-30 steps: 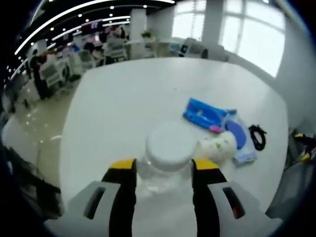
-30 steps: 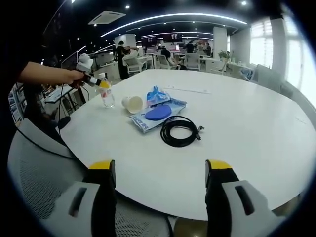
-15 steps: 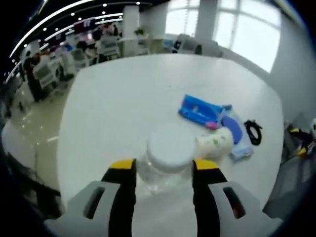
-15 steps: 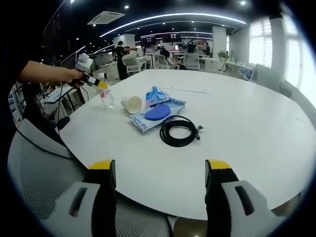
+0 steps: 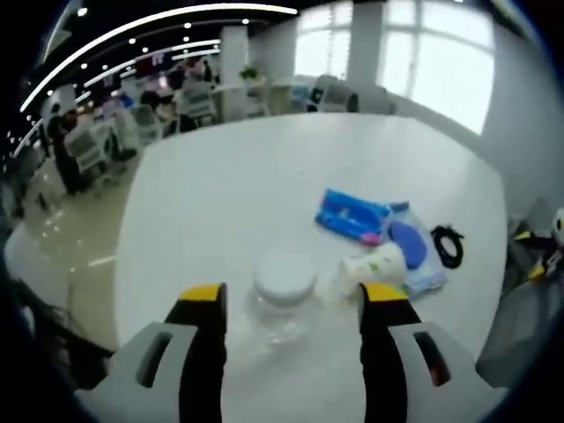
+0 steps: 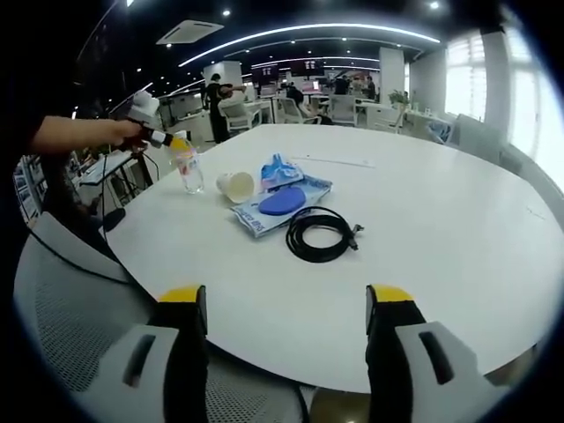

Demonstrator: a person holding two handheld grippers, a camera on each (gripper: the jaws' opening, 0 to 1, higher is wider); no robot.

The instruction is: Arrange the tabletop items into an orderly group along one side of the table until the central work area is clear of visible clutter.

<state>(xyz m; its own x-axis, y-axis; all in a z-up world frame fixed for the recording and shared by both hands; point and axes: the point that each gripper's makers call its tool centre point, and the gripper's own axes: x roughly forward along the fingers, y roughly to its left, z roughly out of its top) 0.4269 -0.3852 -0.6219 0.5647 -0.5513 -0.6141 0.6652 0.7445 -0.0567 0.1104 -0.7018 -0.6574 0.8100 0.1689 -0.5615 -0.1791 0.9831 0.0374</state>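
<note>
Setting: open-plan office, large floor.
Evidence, ahead of the right gripper: a broad white round-cornered meeting table (image 6: 423, 220); beyond it, rows of desks with white office chairs (image 6: 342, 107); people (image 6: 216, 92) standing among the desks at the far end; long curved ceiling light strips (image 6: 308, 31) and recessed spotlights; a ceiling air-conditioning vent (image 6: 191, 32); tall bright windows (image 6: 464, 62) off to the right; a mesh-backed chair (image 6: 70, 308) just below and to the left of the jaws.
Evidence, ahead of the left gripper: the same table (image 5: 220, 194); a glossy pale floor (image 5: 62, 238) to the left; more desks and seated figures (image 5: 66, 141); a window wall (image 5: 432, 53) far ahead.
</note>
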